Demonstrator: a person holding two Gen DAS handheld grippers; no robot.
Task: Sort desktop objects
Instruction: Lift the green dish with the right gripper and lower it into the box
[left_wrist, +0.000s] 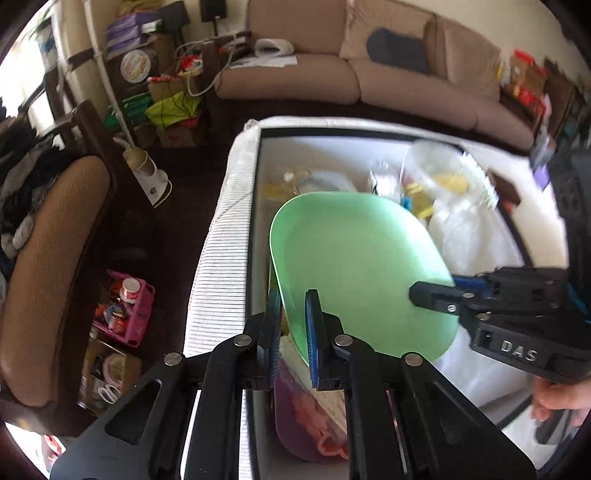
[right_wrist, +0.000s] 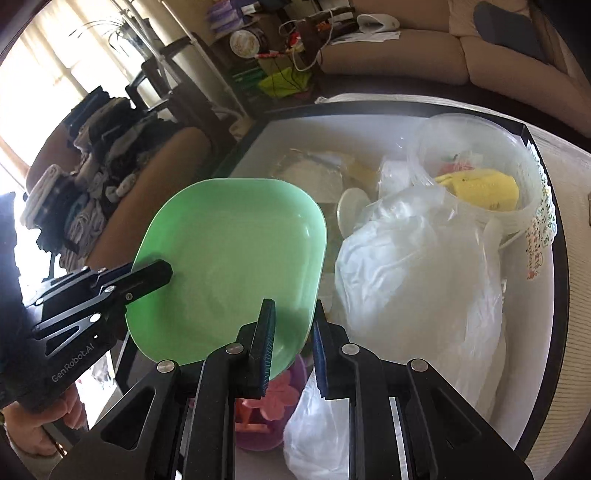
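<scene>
A pale green square plate (left_wrist: 362, 266) (right_wrist: 236, 258) hangs tilted above the table, held by both grippers. In the left wrist view my left gripper (left_wrist: 293, 299) is shut on the plate's near rim. My right gripper (left_wrist: 421, 291) comes in from the right and pinches the opposite edge. In the right wrist view my right gripper (right_wrist: 291, 314) clamps the plate's lower rim, and the left gripper (right_wrist: 162, 271) grips its left edge. Under the plate lies a purple bowl (left_wrist: 291, 417) (right_wrist: 258, 435) holding pink pieces, partly hidden.
The dark-framed white table (left_wrist: 256, 184) (right_wrist: 557, 277) carries a white plastic bag (right_wrist: 413, 266), a clear tub (right_wrist: 480, 147) with a yellow item (right_wrist: 480, 188), and several small things. A brown chair (left_wrist: 48, 258), a pink basket (left_wrist: 125, 310) and a sofa (left_wrist: 369, 74) surround it.
</scene>
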